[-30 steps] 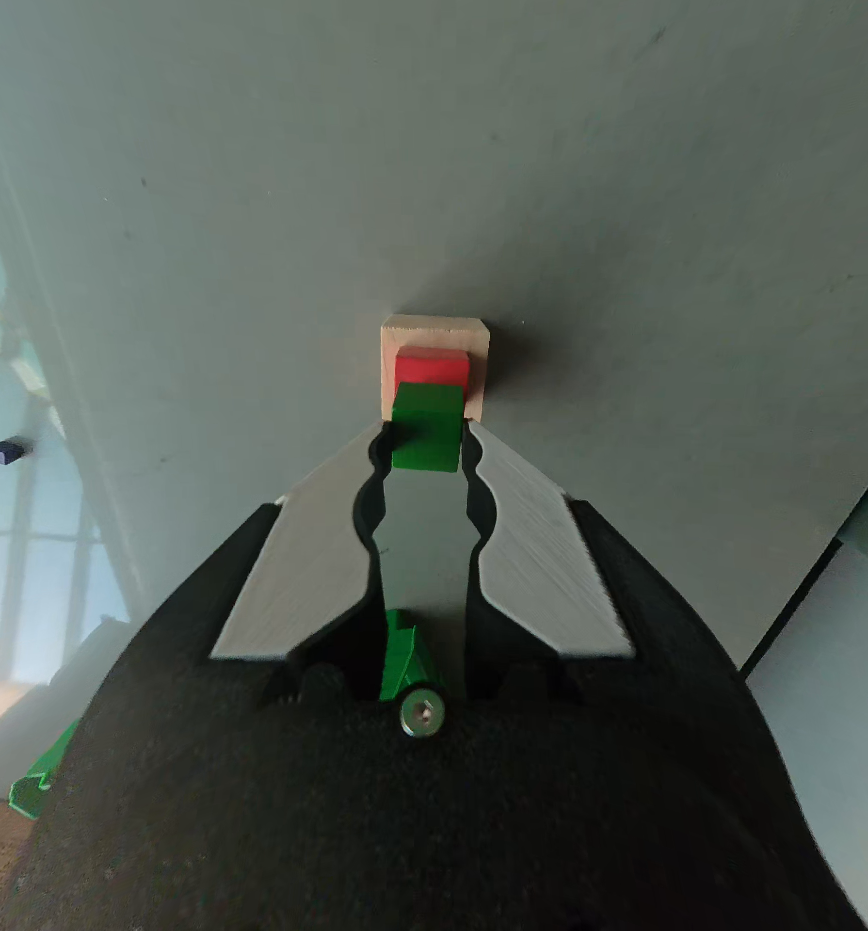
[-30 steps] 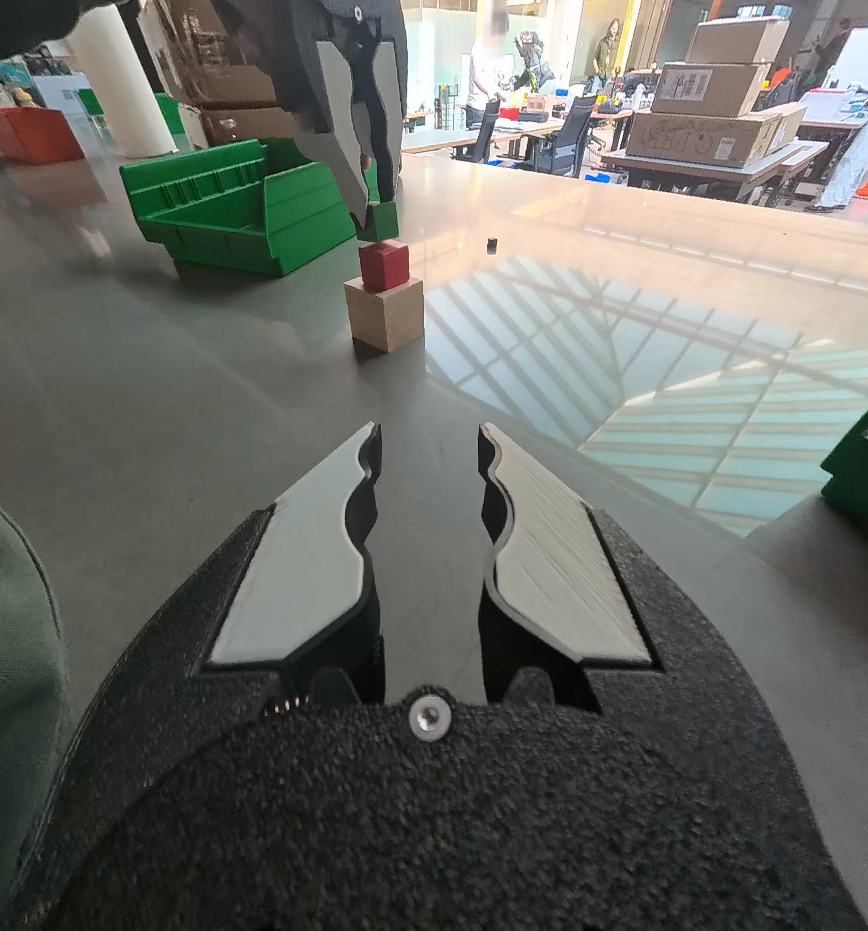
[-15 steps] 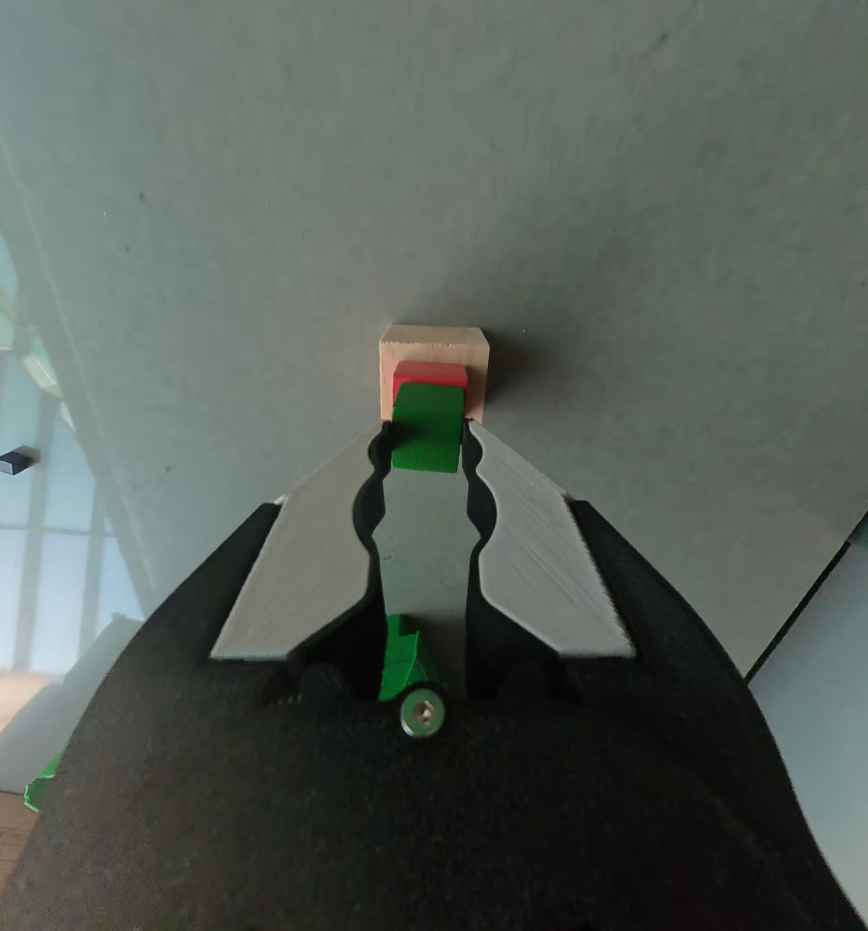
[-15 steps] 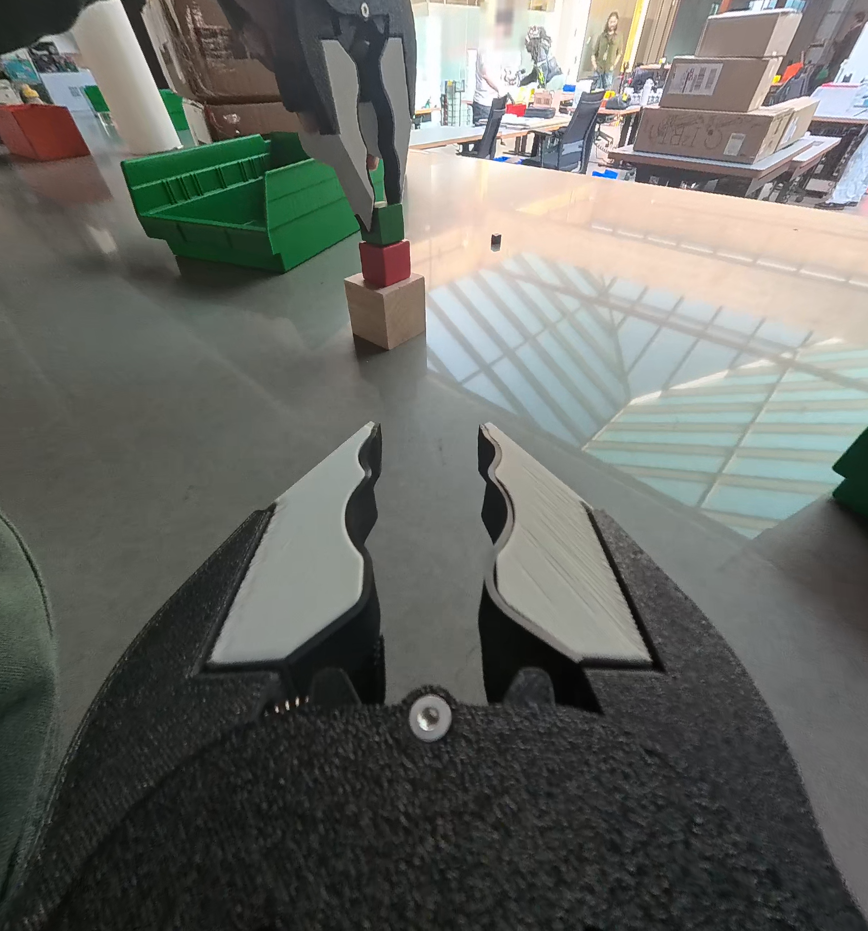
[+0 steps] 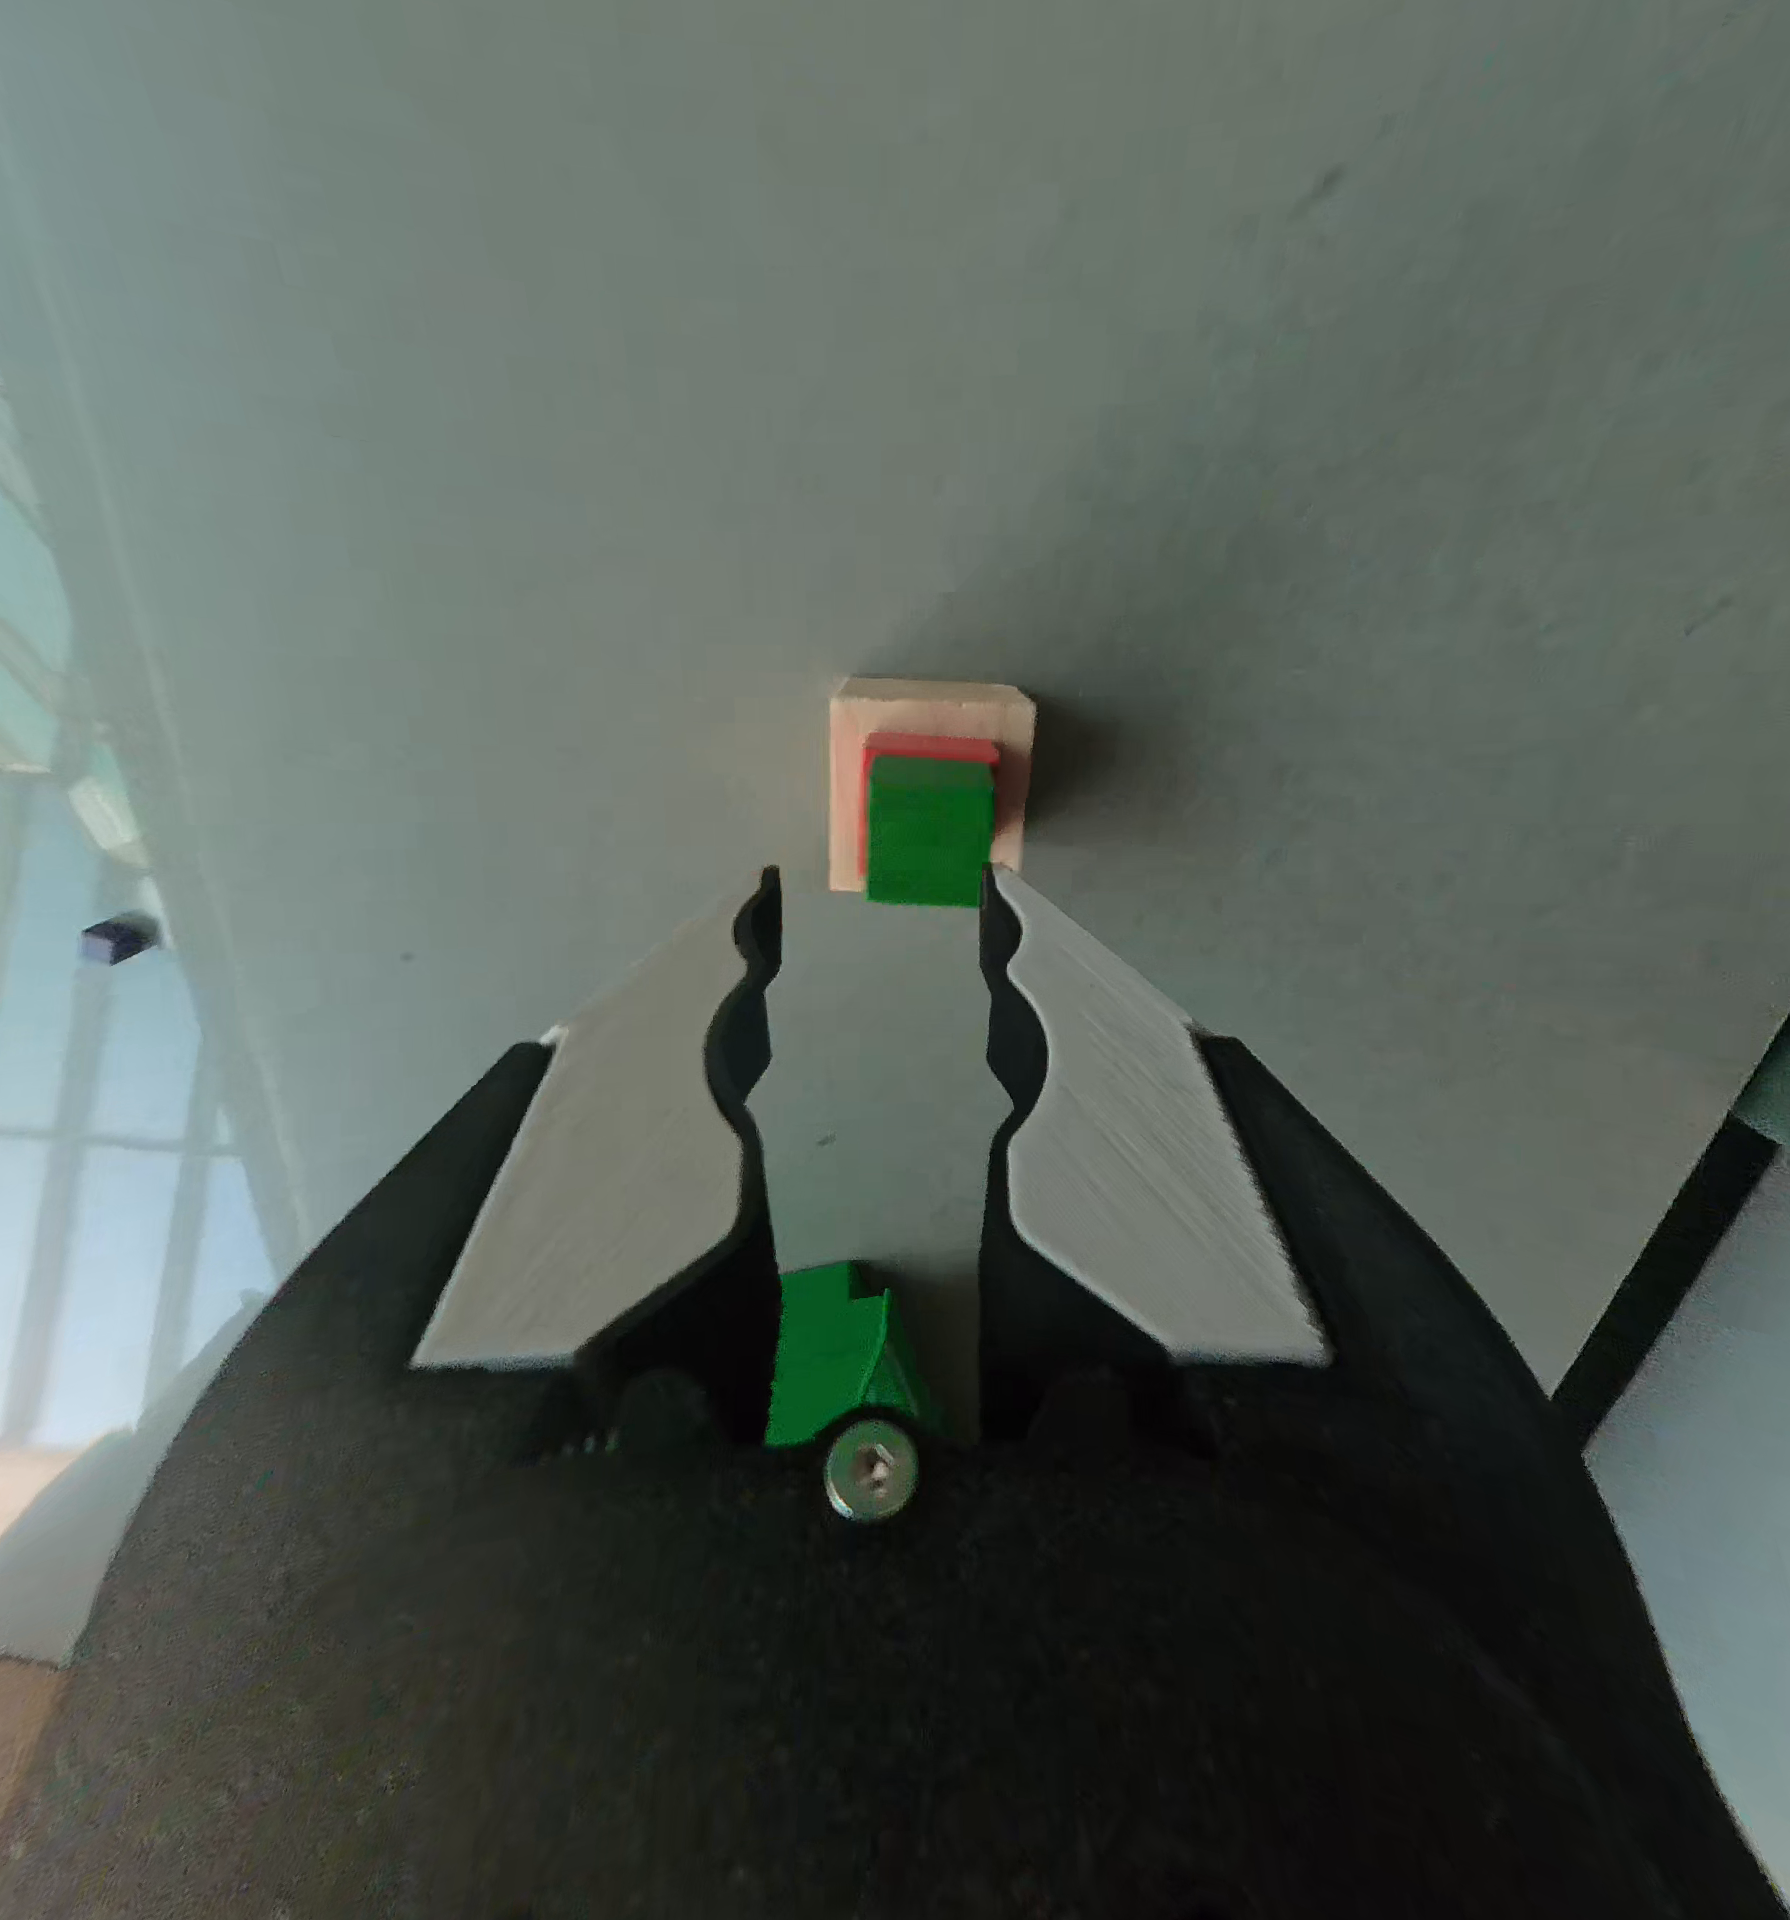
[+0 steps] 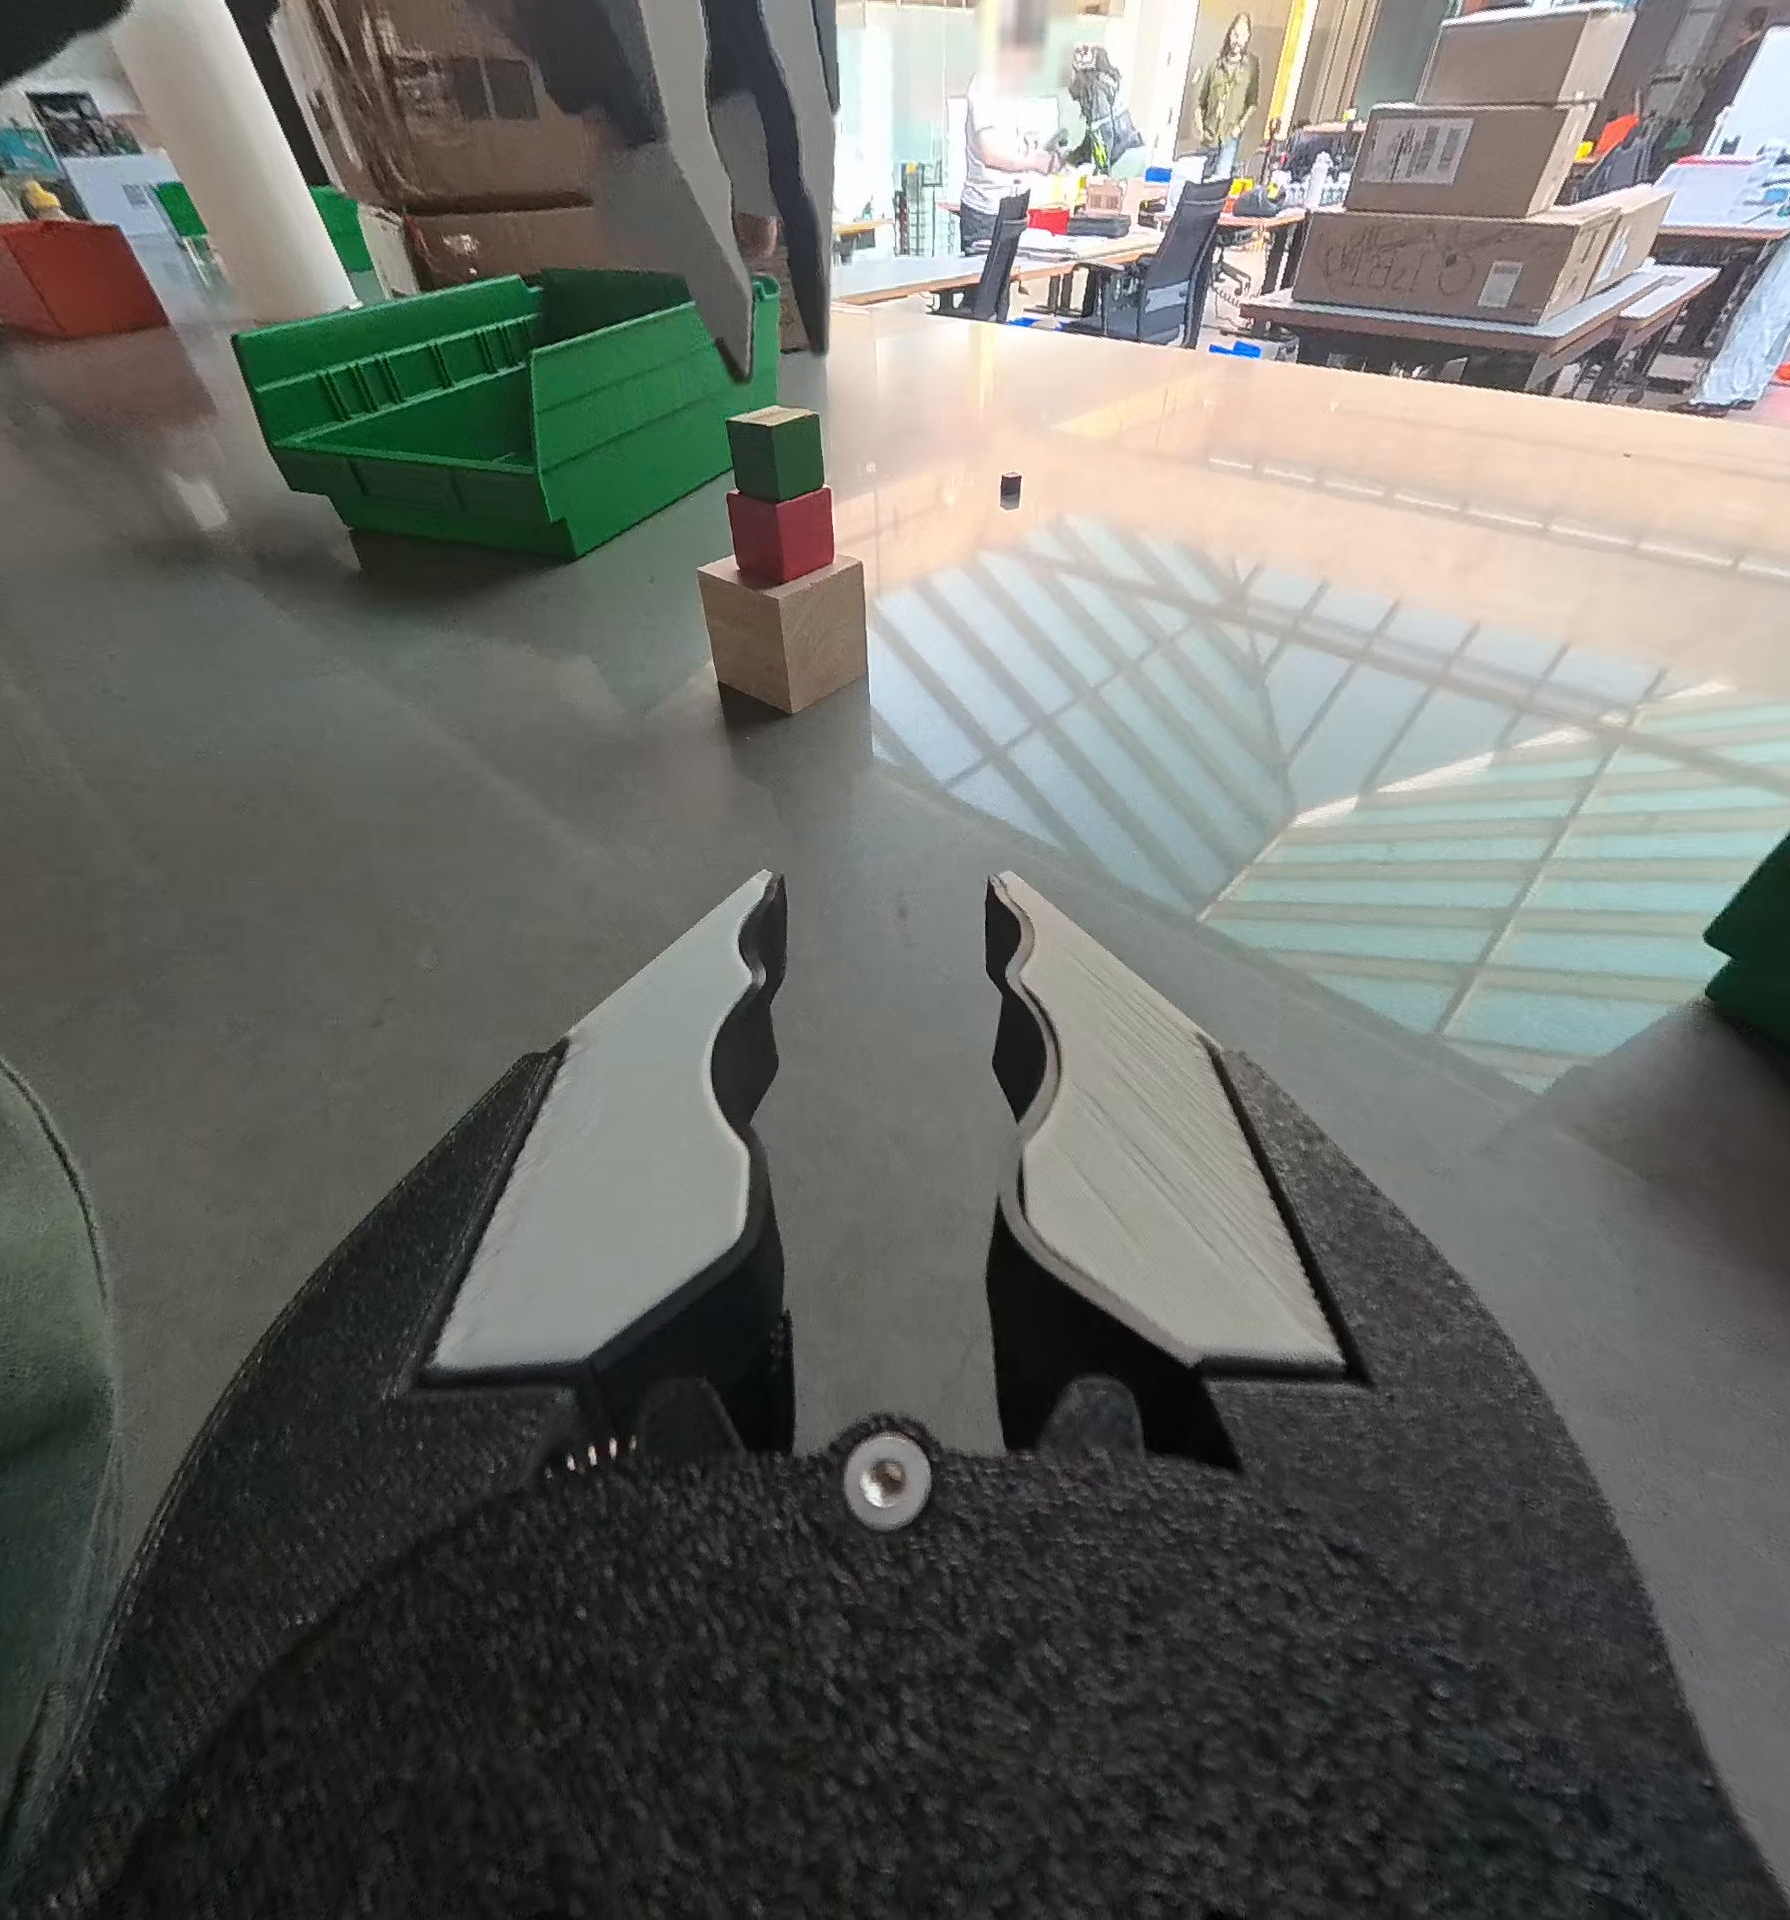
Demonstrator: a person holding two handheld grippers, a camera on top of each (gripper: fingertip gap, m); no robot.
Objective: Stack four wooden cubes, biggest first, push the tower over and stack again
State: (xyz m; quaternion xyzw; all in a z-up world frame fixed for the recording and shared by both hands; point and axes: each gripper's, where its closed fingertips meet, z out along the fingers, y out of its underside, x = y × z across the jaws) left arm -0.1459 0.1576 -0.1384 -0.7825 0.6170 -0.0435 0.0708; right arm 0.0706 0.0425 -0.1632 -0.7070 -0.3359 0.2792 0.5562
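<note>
Open workshop hall: glossy grey tabletop mirroring a gridded skylight; white round column; brown cardboard boxes stacked on far desks; black office chairs; orange plastic bin; bright daylight

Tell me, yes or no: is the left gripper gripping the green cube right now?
No: in the right wrist view the left gripper hangs open above the green cube, which rests free on the red cube.
</note>
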